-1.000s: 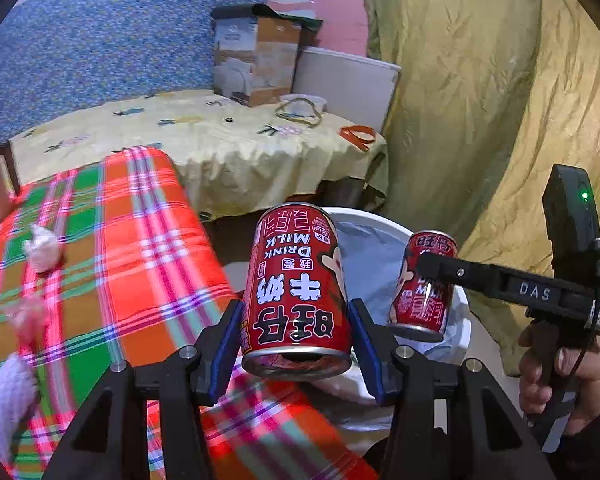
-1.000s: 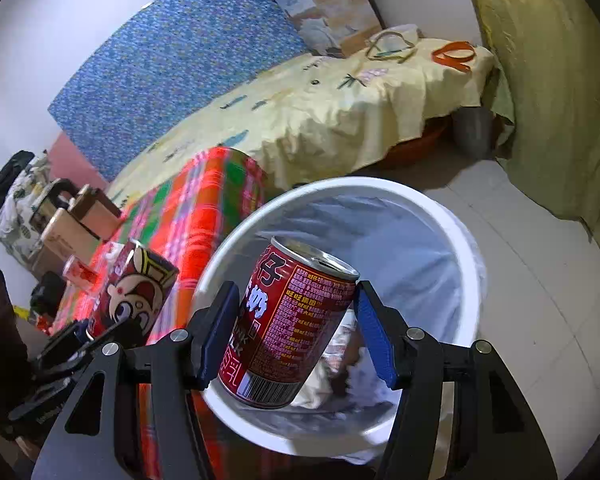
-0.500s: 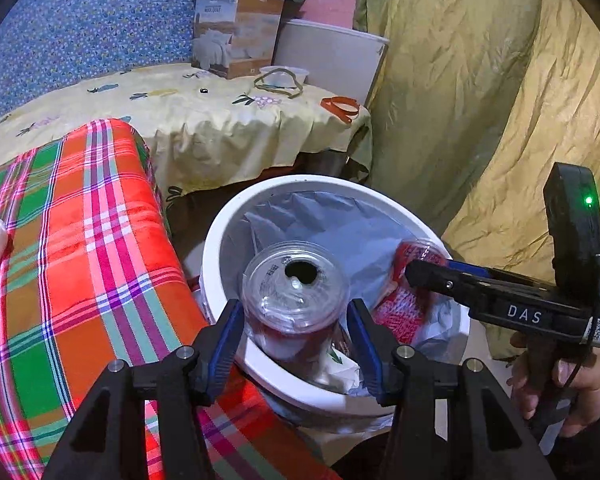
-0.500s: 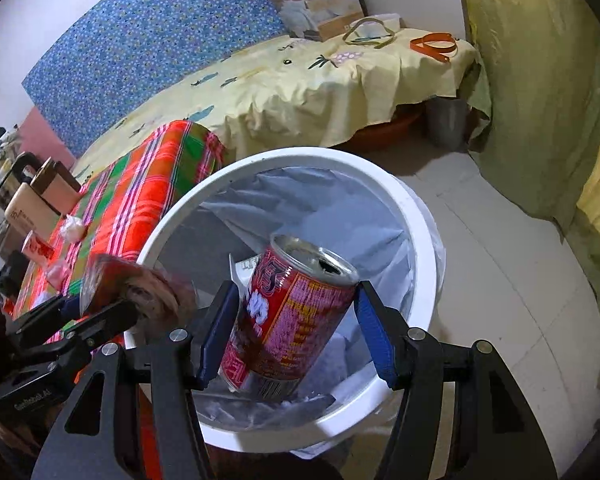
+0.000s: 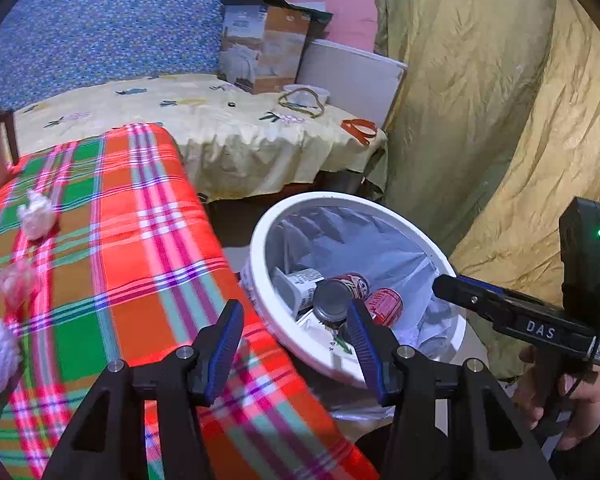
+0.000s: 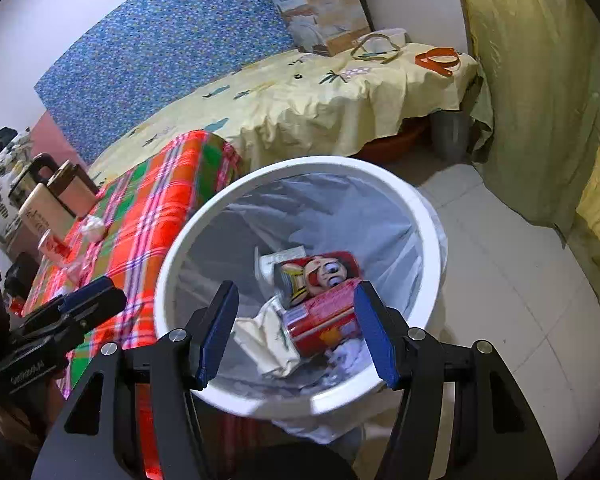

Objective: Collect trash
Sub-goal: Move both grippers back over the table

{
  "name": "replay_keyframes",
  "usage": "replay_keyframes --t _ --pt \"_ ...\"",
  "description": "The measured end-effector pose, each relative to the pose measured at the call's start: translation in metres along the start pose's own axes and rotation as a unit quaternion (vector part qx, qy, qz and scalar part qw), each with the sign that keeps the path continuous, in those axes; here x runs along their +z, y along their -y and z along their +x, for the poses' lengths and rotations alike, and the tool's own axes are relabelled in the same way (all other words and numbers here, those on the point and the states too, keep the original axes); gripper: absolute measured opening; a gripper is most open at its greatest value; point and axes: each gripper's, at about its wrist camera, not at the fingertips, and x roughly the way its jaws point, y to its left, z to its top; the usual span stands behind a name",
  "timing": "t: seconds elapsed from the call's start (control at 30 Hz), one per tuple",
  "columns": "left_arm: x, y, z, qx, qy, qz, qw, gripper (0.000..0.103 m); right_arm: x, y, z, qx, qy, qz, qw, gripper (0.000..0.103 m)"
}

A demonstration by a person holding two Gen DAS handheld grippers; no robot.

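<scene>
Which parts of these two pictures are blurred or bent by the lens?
Left wrist view: the plaid cloth smears near the bottom edge, and black lens corners curve the room. Right wrist view: the white bin rim is soft at its near edge, while the red cans inside stay readable.

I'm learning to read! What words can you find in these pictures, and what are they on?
"DAS": white letters on the side of the right gripper.
Red cans in the white bin: print too small and blurred to read.
Cardboard box: print blurred.
Left gripper: white lettering on its body, unreadable.
</scene>
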Motion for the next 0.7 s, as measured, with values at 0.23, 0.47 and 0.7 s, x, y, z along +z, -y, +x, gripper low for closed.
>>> replay_keyframes --t 0.23,0.47,0.7 --pt "-0.014 -0.015 -0.034 0.024 0.02 -0.015 0.9994 0.053 -0.011 -0.028 -0.011 0.035 0.009 -0.021 0.999 0.062" --pt "-0.026 -0.034 -0.072 0.061 0.045 -0.031 0.9967 0.053 -0.017 -0.061 -0.012 0.07 0.008 -0.052 0.996 0.062" --pt "-0.038 -0.055 -0.097 0.096 0.057 -0.049 0.9925 0.053 -0.028 -0.094 -0.009 0.1 0.0 -0.075 0.992 0.062"
